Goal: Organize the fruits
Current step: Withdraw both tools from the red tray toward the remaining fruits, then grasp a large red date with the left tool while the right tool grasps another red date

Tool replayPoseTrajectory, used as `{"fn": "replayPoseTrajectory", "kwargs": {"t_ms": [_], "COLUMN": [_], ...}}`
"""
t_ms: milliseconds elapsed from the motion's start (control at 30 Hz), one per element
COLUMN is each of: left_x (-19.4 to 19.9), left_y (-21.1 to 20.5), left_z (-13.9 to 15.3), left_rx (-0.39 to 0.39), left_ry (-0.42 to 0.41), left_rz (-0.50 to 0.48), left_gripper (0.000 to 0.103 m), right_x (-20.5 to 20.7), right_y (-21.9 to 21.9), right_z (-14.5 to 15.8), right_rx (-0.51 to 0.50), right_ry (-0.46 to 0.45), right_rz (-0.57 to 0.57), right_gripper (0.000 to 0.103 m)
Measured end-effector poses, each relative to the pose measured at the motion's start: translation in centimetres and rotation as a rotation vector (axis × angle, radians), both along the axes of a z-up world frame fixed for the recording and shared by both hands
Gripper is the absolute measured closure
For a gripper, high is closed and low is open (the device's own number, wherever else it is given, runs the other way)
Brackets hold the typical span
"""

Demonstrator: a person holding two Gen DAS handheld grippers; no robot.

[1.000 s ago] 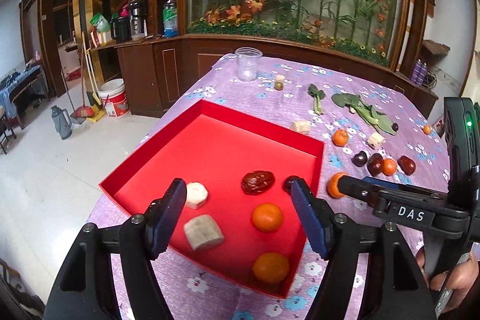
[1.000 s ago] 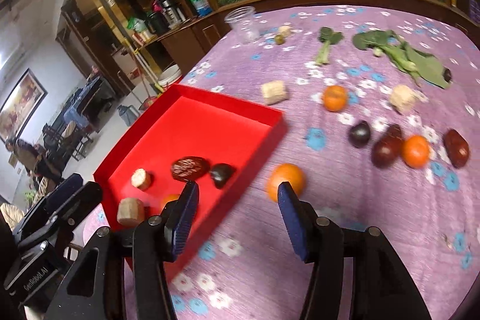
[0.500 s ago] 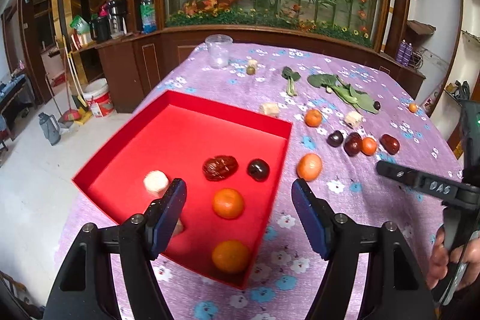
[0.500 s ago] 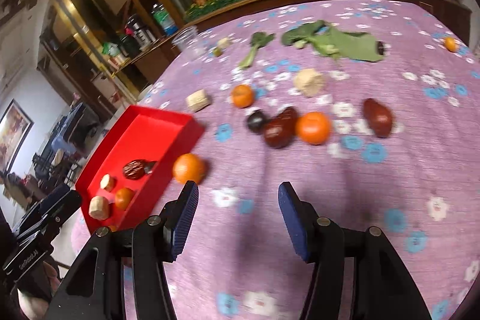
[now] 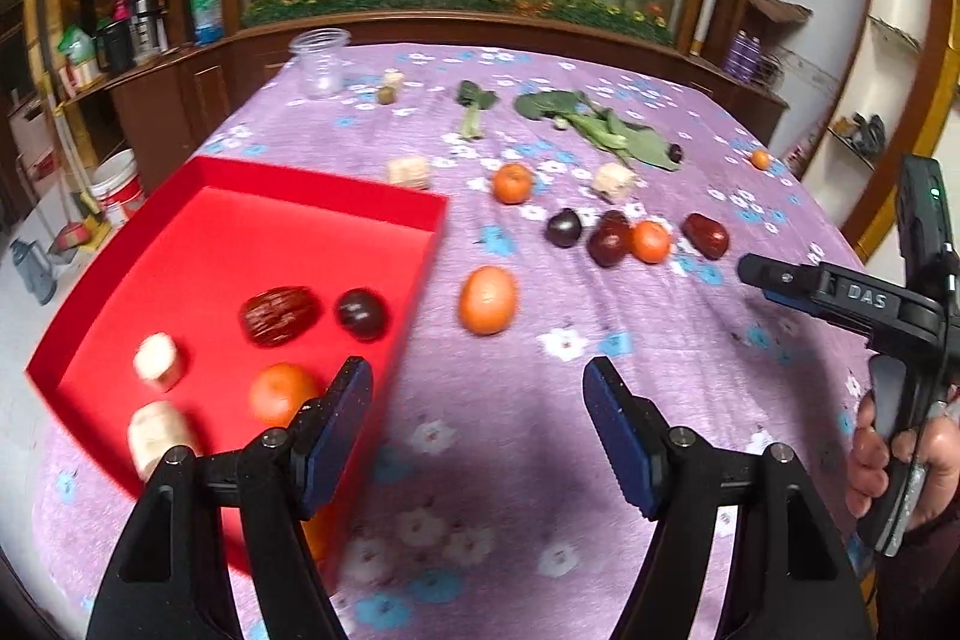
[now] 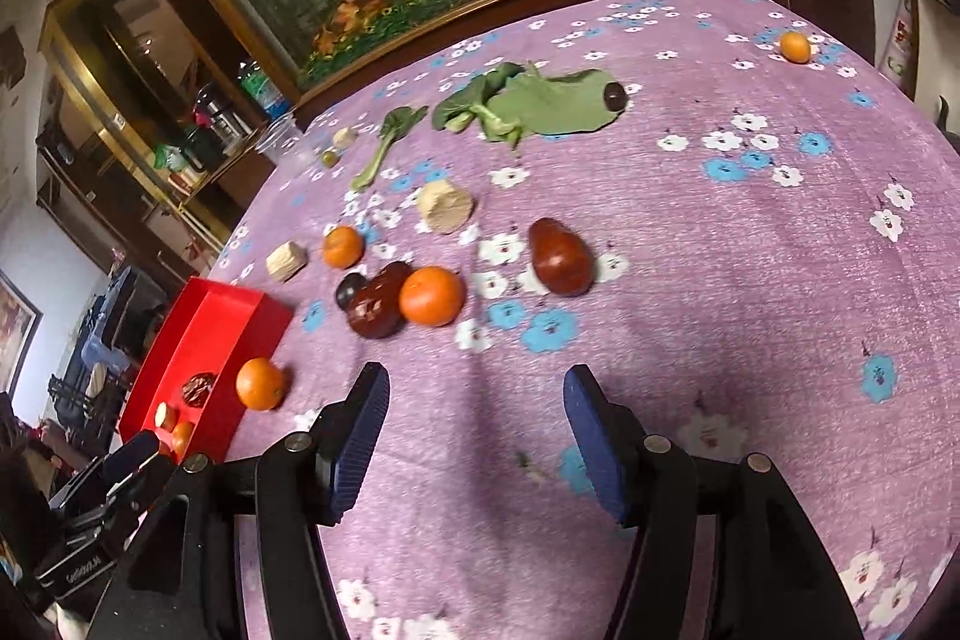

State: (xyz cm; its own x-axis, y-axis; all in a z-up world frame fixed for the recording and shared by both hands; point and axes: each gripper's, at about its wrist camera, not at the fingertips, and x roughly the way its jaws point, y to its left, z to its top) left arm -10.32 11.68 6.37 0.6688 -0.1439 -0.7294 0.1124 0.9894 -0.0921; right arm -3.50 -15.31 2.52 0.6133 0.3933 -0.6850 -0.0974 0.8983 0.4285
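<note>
A red tray (image 5: 270,232) at the left holds a wrinkled date (image 5: 279,315), a dark plum (image 5: 361,313), an orange (image 5: 281,393) and two pale chunks. Just right of the tray an orange (image 5: 487,299) lies on the purple cloth. My left gripper (image 5: 477,412) hovers open over the cloth in front of it, holding nothing. Farther right lie a plum (image 6: 348,289), a dark red fruit (image 6: 375,307), an orange (image 6: 432,295) and a red date (image 6: 559,256). My right gripper (image 6: 474,412) hangs in front of these with its jaws opening and nothing between them.
Leafy greens (image 6: 540,100), a dark fruit (image 6: 615,96), pale chunks (image 6: 445,205), another orange (image 6: 343,246) and a small far orange (image 6: 795,46) lie on the cloth. A clear cup (image 5: 321,61) stands at the back left. A hand (image 5: 888,454) grips the right tool.
Both grippers have swung right, away from the tray. The right one has left the orange beside the tray, now faces the fruit cluster, and its jaws stand slightly wider.
</note>
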Motion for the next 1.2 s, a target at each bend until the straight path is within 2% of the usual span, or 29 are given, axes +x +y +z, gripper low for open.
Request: {"fn": "replayPoseTrajectory", "kwargs": {"t_ms": [233, 367, 500, 600, 767, 800, 867, 900, 933, 1000, 1100, 1200], "left_x": [3.4, 4.5, 5.7, 6.3, 7.2, 7.5, 8.4, 8.9, 9.5, 10.8, 12.2, 13.3], "left_y": [-3.3, -3.8, -2.7, -2.4, -5.1, -5.7, -7.1, -7.6, -8.0, -8.5, -9.1, -9.9], "left_z": [0.7, -0.2, -1.9, -1.9, -1.1, -1.2, -1.5, -1.7, -2.0, -2.6, -3.2, -3.9], "left_rx": [0.009, 0.039, 0.034, 0.03, 0.058, 0.058, 0.058, 0.059, 0.058, 0.041, 0.019, 0.044], "left_ry": [-0.028, -0.021, 0.035, 0.039, 0.008, 0.011, 0.022, 0.027, 0.032, 0.038, 0.052, 0.063], "left_rz": [-0.095, -0.089, -0.058, -0.048, -0.13, -0.15, -0.207, -0.227, -0.242, -0.264, -0.303, -0.331], "left_gripper": [0.031, 0.031, 0.032, 0.032, 0.033, 0.037, 0.066, 0.071, 0.072, 0.073, 0.073, 0.073], "right_x": [2.2, 3.1, 3.9, 4.6, 5.7, 5.8, 6.1, 6.3, 6.5, 6.8, 7.2, 7.7], "right_y": [-0.9, -1.0, -1.2, -1.4, -1.1, -1.0, -0.5, -0.2, -0.1, 0.0, 0.2, 0.3], "right_z": [0.3, 0.3, -0.5, -1.1, -1.4, -1.3, -1.2, -1.2, -1.1, -1.0, -1.0, -1.3], "right_rx": [-0.053, -0.084, -0.087, -0.09, -0.133, -0.147, -0.185, -0.208, -0.224, -0.239, -0.237, -0.235], "right_ry": [-0.009, -0.007, 0.003, 0.014, 0.008, 0.004, -0.006, -0.013, -0.02, -0.029, -0.031, -0.026], "right_rz": [-0.02, -0.008, 0.001, -0.003, -0.005, -0.002, 0.008, 0.011, 0.011, 0.014, 0.022, 0.029], "right_gripper": [0.038, 0.038, 0.038, 0.038, 0.038, 0.038, 0.038, 0.038, 0.039, 0.045, 0.047, 0.049]}}
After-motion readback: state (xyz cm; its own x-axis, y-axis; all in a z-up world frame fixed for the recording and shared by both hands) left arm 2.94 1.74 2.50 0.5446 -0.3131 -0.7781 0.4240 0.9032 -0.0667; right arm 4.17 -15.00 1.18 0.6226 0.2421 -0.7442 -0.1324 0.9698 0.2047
